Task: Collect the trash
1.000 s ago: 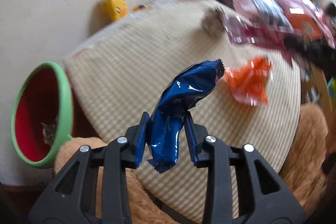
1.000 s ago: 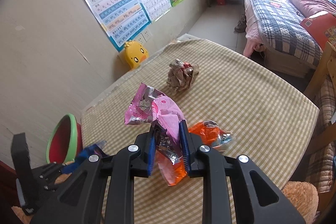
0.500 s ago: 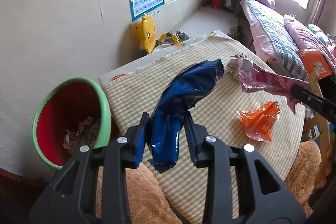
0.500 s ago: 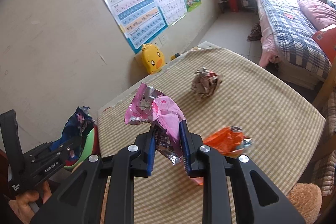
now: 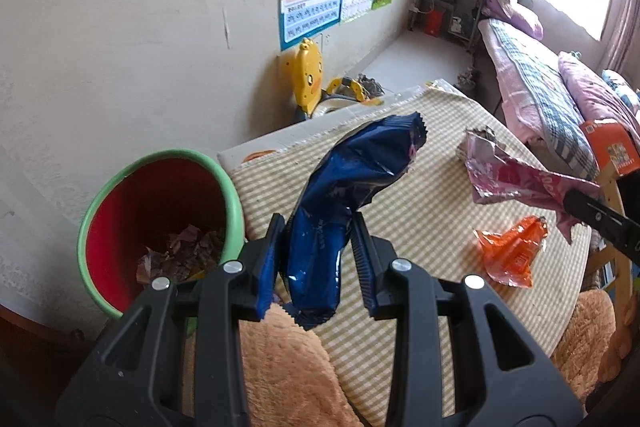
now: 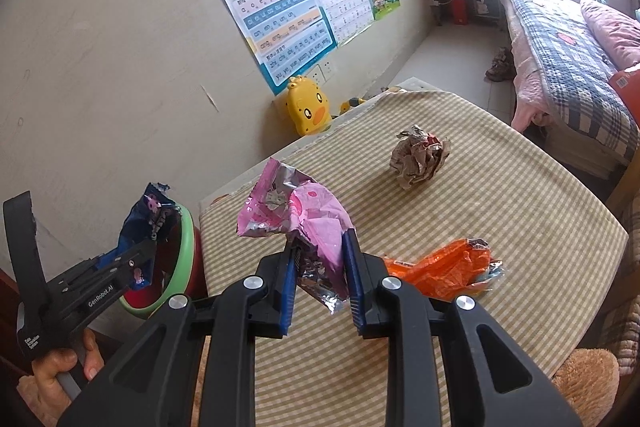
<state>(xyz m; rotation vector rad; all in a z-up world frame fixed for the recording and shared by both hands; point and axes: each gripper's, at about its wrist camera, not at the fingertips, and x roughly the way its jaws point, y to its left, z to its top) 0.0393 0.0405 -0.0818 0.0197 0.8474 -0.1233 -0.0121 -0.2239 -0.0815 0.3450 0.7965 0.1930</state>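
Blue foil snack wrapper (image 5: 340, 203) is clamped in the left gripper (image 5: 318, 259), pinched low on the pack, upper half flopping free toward the table. It hangs over the table edge, just beside the green-rimmed red bin (image 5: 160, 227), not yet above the opening. Bin already has crumpled scraps in the bottom.

Right gripper (image 6: 320, 279) is clenched on a pink wrapper (image 6: 296, 219), held above the checked tablecloth (image 6: 520, 211).

Still on the cloth: orange wrapper (image 6: 444, 269) and a crumpled paper ball (image 6: 418, 161).

How I'd run the drop:
- Carry the left gripper further over the bin mouth before letting go; foil is light and likely to flutter, so release low, close to the rim.
- Tip the fingers down so the floppy top goes in first and doesn't catch the rim.
- Open fully; crinkled foil may cling to the ribbed pads.
- Keep the right gripper back, then repeat with the pink one.
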